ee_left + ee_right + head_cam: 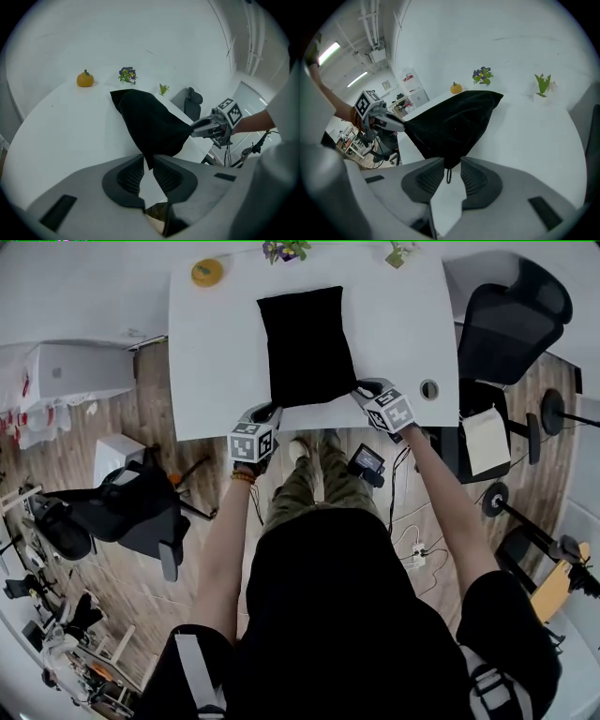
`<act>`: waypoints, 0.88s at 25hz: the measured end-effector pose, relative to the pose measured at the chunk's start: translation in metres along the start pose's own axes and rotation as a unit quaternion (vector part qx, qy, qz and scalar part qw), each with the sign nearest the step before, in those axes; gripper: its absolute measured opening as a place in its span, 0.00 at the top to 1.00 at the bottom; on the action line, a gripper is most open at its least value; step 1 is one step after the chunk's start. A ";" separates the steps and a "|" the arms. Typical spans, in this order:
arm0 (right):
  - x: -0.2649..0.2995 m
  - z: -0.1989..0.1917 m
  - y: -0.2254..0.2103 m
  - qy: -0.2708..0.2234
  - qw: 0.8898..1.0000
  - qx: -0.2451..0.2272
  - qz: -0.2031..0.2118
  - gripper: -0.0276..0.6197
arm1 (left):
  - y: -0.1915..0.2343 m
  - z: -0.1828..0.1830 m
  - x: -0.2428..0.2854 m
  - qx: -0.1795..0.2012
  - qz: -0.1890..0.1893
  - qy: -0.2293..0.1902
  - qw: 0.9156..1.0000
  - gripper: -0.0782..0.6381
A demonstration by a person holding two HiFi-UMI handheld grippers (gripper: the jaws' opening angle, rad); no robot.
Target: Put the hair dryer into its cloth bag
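The black cloth bag [305, 348] lies lengthwise on the white table [211, 362], with its near end at the table's front edge. It bulges, and its contents are hidden. My left gripper [271, 411] is shut on the bag's near left corner; in the left gripper view the cloth [150, 124] is pinched between the jaws [147, 161]. My right gripper [362, 390] is at the near right corner. There the bag's tip [454, 124] and a cord loop hang between its jaws [451, 164], which stand slightly apart without pressing on the cloth.
An orange pumpkin-shaped thing [207, 272], a purple flower pot [284, 249] and a small green plant [398, 253] stand along the table's far edge. A cable hole [429, 388] sits near the front right corner. A black office chair [511, 320] stands to the right.
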State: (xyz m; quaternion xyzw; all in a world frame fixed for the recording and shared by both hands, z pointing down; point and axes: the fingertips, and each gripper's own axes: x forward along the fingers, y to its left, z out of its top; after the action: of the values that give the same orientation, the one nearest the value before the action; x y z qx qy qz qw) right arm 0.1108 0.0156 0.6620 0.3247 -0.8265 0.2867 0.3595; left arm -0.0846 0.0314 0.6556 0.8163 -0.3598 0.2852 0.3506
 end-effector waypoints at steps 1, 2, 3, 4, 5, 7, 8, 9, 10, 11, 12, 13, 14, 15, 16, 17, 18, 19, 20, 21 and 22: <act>-0.002 -0.004 0.002 0.003 1.000 -0.003 -0.002 0.78 | 0.002 -0.005 -0.001 -0.001 0.003 0.002 1.000 0.84; -0.006 -0.007 0.004 0.002 1.000 -0.004 -0.002 0.74 | 0.004 -0.009 -0.004 -0.001 0.004 0.002 1.000 0.81; -0.012 -0.010 0.007 -0.001 1.000 -0.006 -0.002 0.73 | 0.005 -0.012 -0.009 0.000 0.004 -0.001 1.000 0.77; -0.020 -0.012 0.011 -0.007 1.000 -0.009 -0.001 0.73 | 0.006 -0.013 -0.017 0.003 0.003 -0.007 1.000 0.74; -0.029 -0.011 0.015 -0.016 1.000 -0.013 -0.002 0.73 | 0.008 -0.012 -0.028 0.008 0.003 -0.017 1.000 0.73; -0.049 -0.003 0.024 -0.036 0.999 -0.034 -0.007 0.73 | 0.014 -0.005 -0.055 0.018 0.007 -0.045 0.999 0.73; -0.059 0.006 0.027 -0.049 0.997 -0.050 -0.015 0.73 | 0.018 0.004 -0.068 0.023 0.012 -0.063 0.998 0.73; -0.071 0.019 0.028 -0.068 0.995 -0.068 -0.028 0.73 | 0.022 0.016 -0.080 0.028 0.021 -0.082 0.996 0.73; -0.083 0.036 0.029 -0.091 0.991 -0.085 -0.046 0.73 | 0.026 0.032 -0.091 0.035 0.030 -0.104 0.993 0.73; -0.096 0.057 0.030 -0.119 0.986 -0.099 -0.066 0.73 | 0.027 0.052 -0.101 0.044 0.039 -0.128 0.990 0.73; -0.110 0.079 0.031 -0.148 0.979 -0.109 -0.086 0.73 | 0.027 0.074 -0.111 0.056 0.048 -0.154 0.985 0.73; -0.123 0.103 0.033 -0.178 0.971 -0.117 -0.105 0.74 | 0.024 0.099 -0.123 0.069 0.058 -0.182 0.979 0.73; -0.137 0.128 0.037 -0.208 0.962 -0.126 -0.123 0.74 | 0.020 0.125 -0.136 0.084 0.067 -0.212 0.971 0.73; -0.151 0.152 0.042 -0.237 0.952 -0.136 -0.141 0.75 | 0.014 0.151 -0.150 0.100 0.076 -0.243 0.962 0.74; -0.166 0.175 0.049 -0.265 0.940 -0.147 -0.157 0.75 | 0.007 0.176 -0.166 0.116 0.085 -0.273 0.951 0.74; -0.180 0.196 0.058 -0.292 0.928 -0.157 -0.171 0.76 | -0.002 0.198 -0.182 0.131 0.091 -0.302 0.940 0.74; -0.195 0.216 0.068 -0.318 0.915 -0.165 -0.183 0.76 | -0.012 0.219 -0.198 0.144 0.094 -0.328 0.929 0.74; -0.210 0.235 0.079 -0.343 0.903 -0.171 -0.193 0.77 | -0.022 0.236 -0.215 0.155 0.094 -0.353 0.918 0.75; -0.224 0.251 0.091 -0.367 0.892 -0.175 -0.201 0.78 | -0.032 0.251 -0.232 0.163 0.095 -0.376 0.907 0.75; -0.237 0.265 0.104 -0.388 0.880 -0.176 -0.207 0.78 | -0.041 0.263 -0.248 0.169 0.097 -0.398 0.896 0.76; -0.249 0.276 0.116 -0.408 0.870 -0.177 -0.215 0.79 | -0.050 0.273 -0.264 0.175 0.102 -0.419 0.885 0.77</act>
State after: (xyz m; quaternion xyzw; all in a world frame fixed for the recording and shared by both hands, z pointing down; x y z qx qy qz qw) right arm 0.0441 -0.0249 0.2803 0.5134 -0.8462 -0.1068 0.0947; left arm -0.1400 -0.0536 0.2864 0.8667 -0.4986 0.0087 -0.0130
